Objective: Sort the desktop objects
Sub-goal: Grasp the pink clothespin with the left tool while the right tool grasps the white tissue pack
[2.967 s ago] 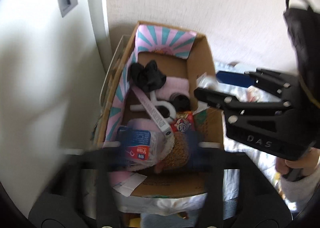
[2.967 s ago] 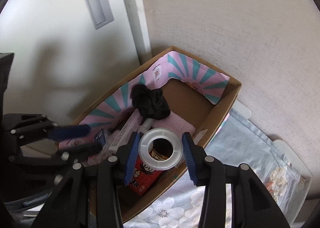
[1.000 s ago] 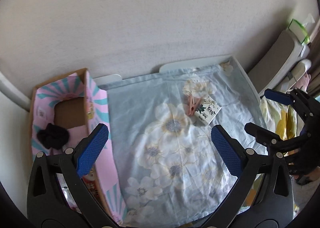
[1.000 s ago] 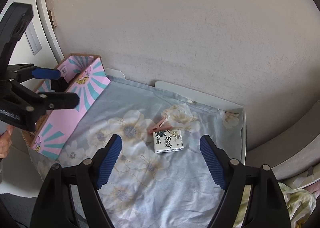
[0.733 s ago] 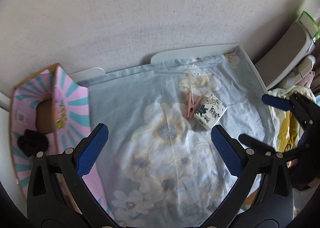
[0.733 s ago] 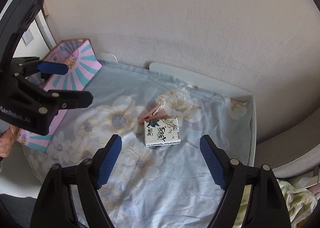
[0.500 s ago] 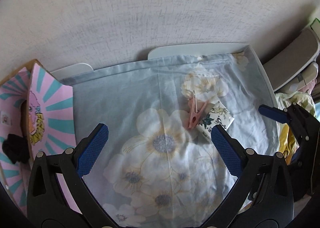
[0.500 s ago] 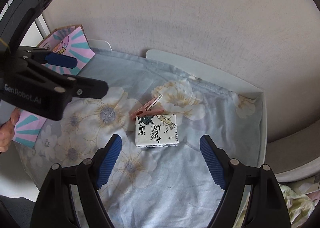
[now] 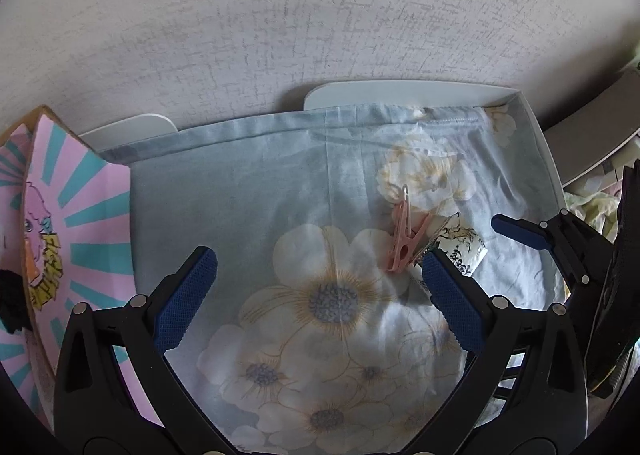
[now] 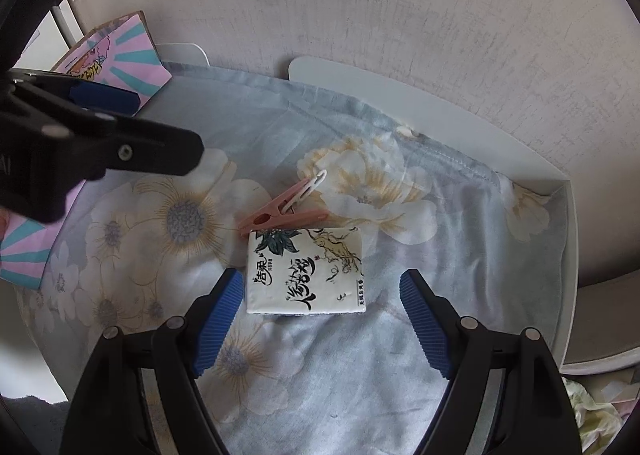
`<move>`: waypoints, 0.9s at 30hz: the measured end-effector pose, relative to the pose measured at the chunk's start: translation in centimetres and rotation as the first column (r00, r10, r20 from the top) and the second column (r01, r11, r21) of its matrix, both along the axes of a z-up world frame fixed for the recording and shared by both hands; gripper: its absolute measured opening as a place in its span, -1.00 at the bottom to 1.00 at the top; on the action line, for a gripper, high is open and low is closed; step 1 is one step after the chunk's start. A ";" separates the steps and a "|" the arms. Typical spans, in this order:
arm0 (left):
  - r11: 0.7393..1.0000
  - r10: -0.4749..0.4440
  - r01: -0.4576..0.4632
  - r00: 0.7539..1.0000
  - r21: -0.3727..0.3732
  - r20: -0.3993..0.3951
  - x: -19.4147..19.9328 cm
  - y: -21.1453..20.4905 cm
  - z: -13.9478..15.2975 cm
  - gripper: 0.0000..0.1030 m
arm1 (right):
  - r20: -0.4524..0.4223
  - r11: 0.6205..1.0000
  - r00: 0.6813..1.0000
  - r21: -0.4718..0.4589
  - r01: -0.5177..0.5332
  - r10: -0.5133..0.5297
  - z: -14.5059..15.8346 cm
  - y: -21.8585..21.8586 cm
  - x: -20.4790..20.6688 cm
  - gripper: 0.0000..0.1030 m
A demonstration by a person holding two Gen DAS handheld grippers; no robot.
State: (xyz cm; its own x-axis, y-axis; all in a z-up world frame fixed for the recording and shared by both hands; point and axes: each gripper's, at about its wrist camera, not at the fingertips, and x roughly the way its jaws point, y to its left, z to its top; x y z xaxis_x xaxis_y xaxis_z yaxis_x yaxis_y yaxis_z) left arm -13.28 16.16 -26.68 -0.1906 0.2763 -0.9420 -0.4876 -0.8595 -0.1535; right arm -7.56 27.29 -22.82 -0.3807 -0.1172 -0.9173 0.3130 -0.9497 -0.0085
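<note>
1. Right gripper (image 10: 321, 297): hanging with jaws spread wide and nothing between them, its blue pads flanking the near end of the tissue pack without touching it.
2. Left gripper (image 9: 316, 279): hovering with jaws parted and empty over the middle of the cloth, apart from every object.
3. Tissue pack (image 10: 306, 270): white pocket pack with black brushwork print, lying flat on the floral cloth (image 10: 180, 183) toward the right half of the surface and nearer the back edge than the front. It is looking light and soft and likely to dent under a hard squeeze; its film wrapper is probably slippery. The two long side edges are offering the best hold, taken across the narrow width with moderate pressure.
4. Clothespin (image 10: 286, 205): pink plastic, lying just behind the pack, one leg touching or nearly touching the pack's far edge. It is appearing stiff, light and thin, so it is calling for a pinch across its flat sides near the spring.
5. Cardboard box (image 9: 72, 223): lined in pink and teal stripes, standing at the left edge of the surface, well apart from both items and likely serving as the drop point.
6. White tray rim (image 10: 566, 239): bordering the cloth along the back and right edges.
</note>
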 end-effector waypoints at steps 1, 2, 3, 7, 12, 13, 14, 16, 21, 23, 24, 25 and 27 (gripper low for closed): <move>1.000 -0.004 0.004 1.000 -0.002 0.001 0.0 0.2 -0.2 0.99 | 0.000 1.000 1.000 0.001 -0.002 0.002 -0.1 0.0 -0.1 0.50; 1.000 -0.009 0.009 1.000 -0.003 0.004 0.0 0.5 -0.5 0.99 | 0.000 1.000 1.000 0.002 -0.004 0.004 -0.3 -0.1 -0.1 0.50; 1.000 -0.012 0.012 1.000 -0.004 0.007 0.0 0.7 -0.7 0.99 | 0.000 1.000 1.000 0.003 -0.005 0.005 -0.4 -0.1 -0.2 0.50; 1.000 -0.029 0.029 0.999 0.002 0.014 -0.1 1.5 -1.3 0.99 | -0.003 1.000 1.000 -0.005 -0.010 0.010 -0.8 0.1 -0.4 0.50; 0.997 -0.078 0.078 0.997 0.004 0.014 0.0 3.0 -2.1 0.99 | -0.013 1.000 1.000 -0.026 -0.015 0.015 -1.2 0.7 -0.2 0.50; 0.996 -0.092 0.092 0.996 -0.003 0.011 0.0 3.4 -2.3 0.99 | -0.016 0.999 1.000 -0.028 -0.019 0.018 -1.2 0.8 -0.1 0.50; 0.995 -0.103 0.103 0.995 -0.011 0.008 0.1 3.7 -2.5 0.99 | -0.018 0.999 1.000 -0.031 -0.024 0.023 -1.3 0.9 -0.1 0.50; 0.992 -0.124 0.124 0.992 -0.024 0.007 0.2 4.4 -3.0 0.99 | -0.025 0.999 0.999 -0.033 -0.030 0.029 -1.4 1.0 0.0 0.50; 0.986 -0.153 0.153 0.988 -0.062 0.001 0.3 5.4 -4.2 0.99 | -0.056 0.998 0.997 -0.033 -0.048 0.047 -1.2 1.3 0.4 0.50; 0.989 -0.140 0.140 0.990 -0.038 0.006 0.0 5.3 -4.4 0.99 | -0.059 0.998 0.997 -0.041 -0.053 0.051 -1.2 1.4 0.5 0.50; 0.991 -0.132 0.133 0.991 -0.032 0.012 -0.2 5.3 -4.4 0.99 | -0.059 0.998 0.997 -0.042 -0.055 0.052 -1.2 1.5 0.6 0.50; 0.992 -0.124 0.125 0.992 -0.028 0.016 -0.4 5.3 -4.5 0.99 | -0.061 0.997 0.997 -0.044 -0.057 0.055 -1.2 1.6 0.7 0.50; 0.993 -0.114 0.114 0.993 -0.022 0.020 -0.8 5.2 -4.6 0.99 | -0.061 0.997 0.996 -0.048 -0.063 0.060 -1.3 1.7 0.8 0.50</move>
